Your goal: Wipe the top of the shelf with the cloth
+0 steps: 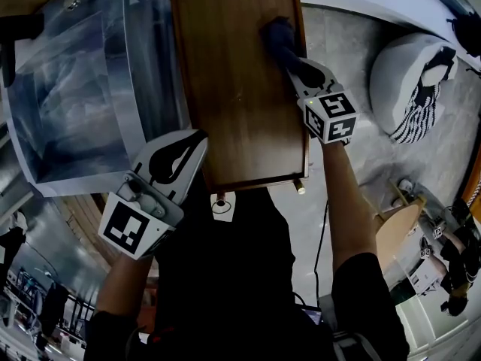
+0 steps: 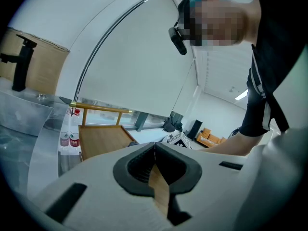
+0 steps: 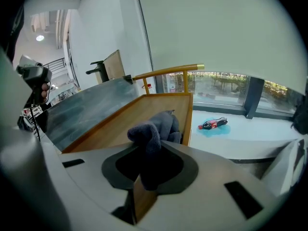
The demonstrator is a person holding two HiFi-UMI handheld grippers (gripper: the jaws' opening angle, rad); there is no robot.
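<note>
Cloth (image 1: 278, 36) in right tongs (image 1: 290, 57) — touching shelf top (image 1: 233, 96).

The shelf (image 1: 233, 89) runs out past the top edge of the head view, so its far end is not seen. The left gripper (image 1: 188, 145) covers the shelf's near left corner. The cloth (image 3: 154, 129) goes down between the jaws of the right gripper (image 3: 150, 163), and its lower part is lost there (the pads too). Print on the bottles (image 2: 69, 139) beside the shelf is too small to read.
</note>
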